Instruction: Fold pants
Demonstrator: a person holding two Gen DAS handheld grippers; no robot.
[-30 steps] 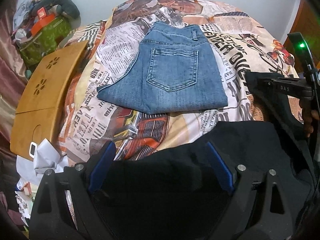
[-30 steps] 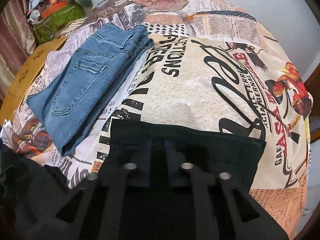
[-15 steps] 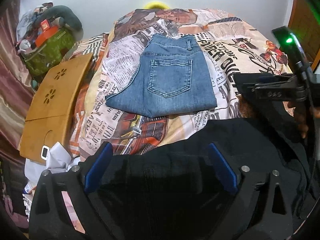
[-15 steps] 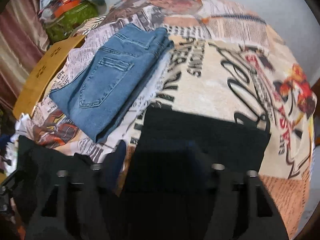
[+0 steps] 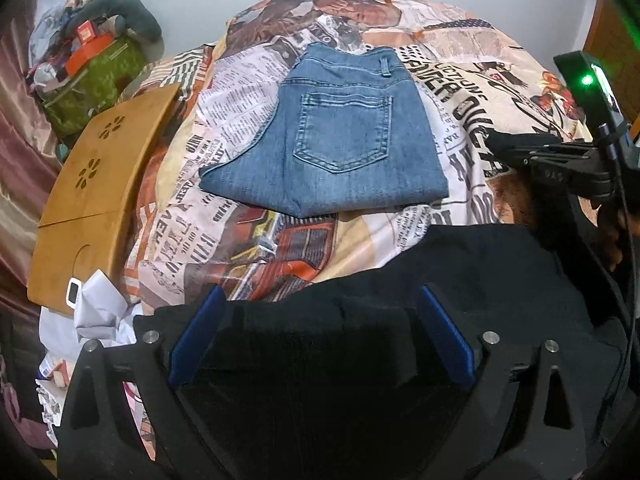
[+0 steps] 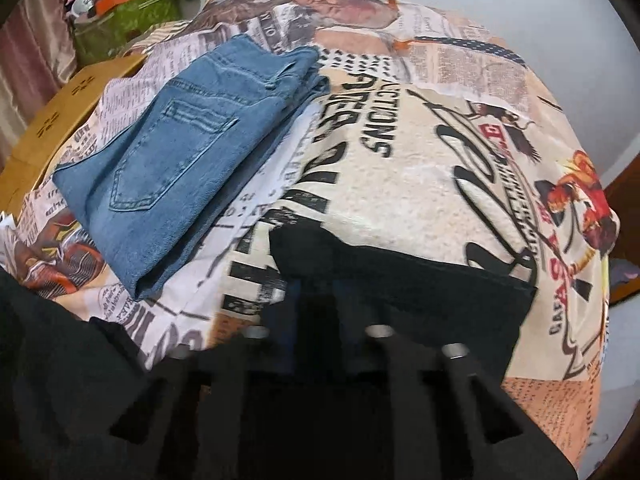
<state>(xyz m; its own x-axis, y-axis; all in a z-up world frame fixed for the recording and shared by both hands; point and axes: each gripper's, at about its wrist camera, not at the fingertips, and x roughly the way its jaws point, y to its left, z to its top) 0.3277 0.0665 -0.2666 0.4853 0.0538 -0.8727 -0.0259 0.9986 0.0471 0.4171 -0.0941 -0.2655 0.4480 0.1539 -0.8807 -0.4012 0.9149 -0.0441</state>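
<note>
The left gripper (image 5: 320, 336) stands with its blue-padded fingers (image 5: 196, 336) spread wide, and the black pants (image 5: 460, 280) lie bunched between and beneath them — nothing is pinched. Ahead of this gripper, well apart from the black cloth, a folded pair of blue jeans (image 5: 340, 140) lies back-pocket up on the newspaper-print bedsheet (image 5: 240, 128). To its left a wooden lap desk (image 5: 92, 184) leans at the bed's edge, with a green bag (image 5: 96, 80) farther off.

The right gripper (image 6: 316, 300) has its fingers drawn close together on a flat edge of the black pants (image 6: 420, 280) — the frame is blurred there, but cloth passes between the tips. That edge stretches to this gripper's right across the bedsheet (image 6: 420, 152). The blue jeans (image 6: 172, 176) lie ahead and to its left, apart from the black cloth.
</note>
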